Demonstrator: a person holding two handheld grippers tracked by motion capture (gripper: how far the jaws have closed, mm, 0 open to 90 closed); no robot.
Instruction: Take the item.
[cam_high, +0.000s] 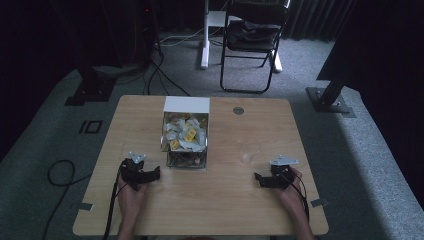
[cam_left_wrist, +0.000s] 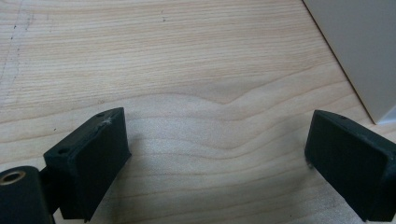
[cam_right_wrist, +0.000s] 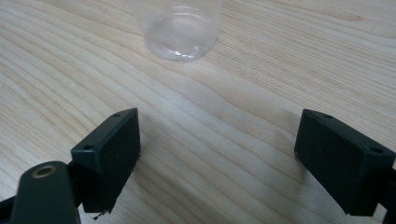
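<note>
On the wooden counter (cam_high: 225, 200) the person's two hands rest near the front edge, each holding a gripper pointed inward toward the middle. The left gripper (cam_high: 154, 174) lies just in front of and to the left of a white box (cam_high: 186, 105) that stands at the centre of the counter, its open top full of small white and yellow packets (cam_high: 186, 134); in the left gripper view its jaws stand wide apart over bare wood, nothing between them, and a pale wall of the box (cam_left_wrist: 359, 51) rises at the upper right, close to the right-hand jaw but apart from it. The right gripper (cam_high: 260, 179) lies well to the right of the box, and its jaws are likewise spread wide and empty. In the right gripper view a clear plastic cup (cam_right_wrist: 180, 30) stands on the counter ahead of those jaws, near but not touching them, its round transparent base resting on the wood
</note>
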